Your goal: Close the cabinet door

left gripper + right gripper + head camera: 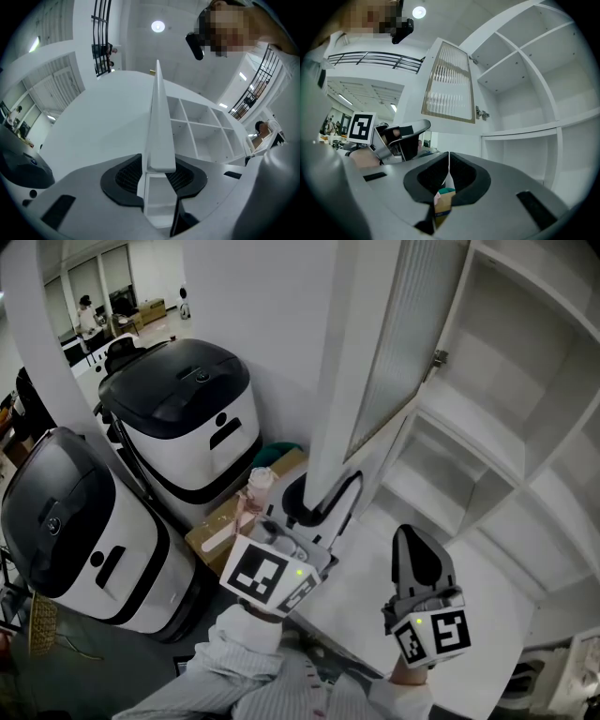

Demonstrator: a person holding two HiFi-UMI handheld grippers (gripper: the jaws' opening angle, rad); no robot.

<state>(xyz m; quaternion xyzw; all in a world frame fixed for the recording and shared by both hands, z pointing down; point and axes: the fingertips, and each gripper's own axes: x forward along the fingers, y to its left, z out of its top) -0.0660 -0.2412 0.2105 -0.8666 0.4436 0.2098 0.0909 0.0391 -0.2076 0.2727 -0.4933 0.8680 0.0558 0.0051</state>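
– Cabinet door (394,343), where do you have it?

– Right in my left gripper (157,172). The jaws are part-way apart with the door's lower edge between them, and the pads look pressed against both its faces. So I'm clamped on the cabinet door, down near its free corner.

– And the other claw?

– My right gripper (447,164) has its jaws together, tips touching each other. Through the slit below the tips I catch a scrap of brown and teal, and I can't tell what it is. That gripper hangs to the right of the left one, apart from the door, and faces the shelves (487,427).

– How does the door stand?

– Wide open. It has a white frame round ribbed glass and stands out from the cabinet on its hinge (439,357), edge-on to my left gripper's camera. The open white shelves sit to its right.

– Anything further out?

– On the floor to the left there are two white machines (187,409) with black lids, and a cardboard box (234,521) beside them, below the door. A pale sleeve (244,662) shows behind the left gripper's marker cube (267,577).
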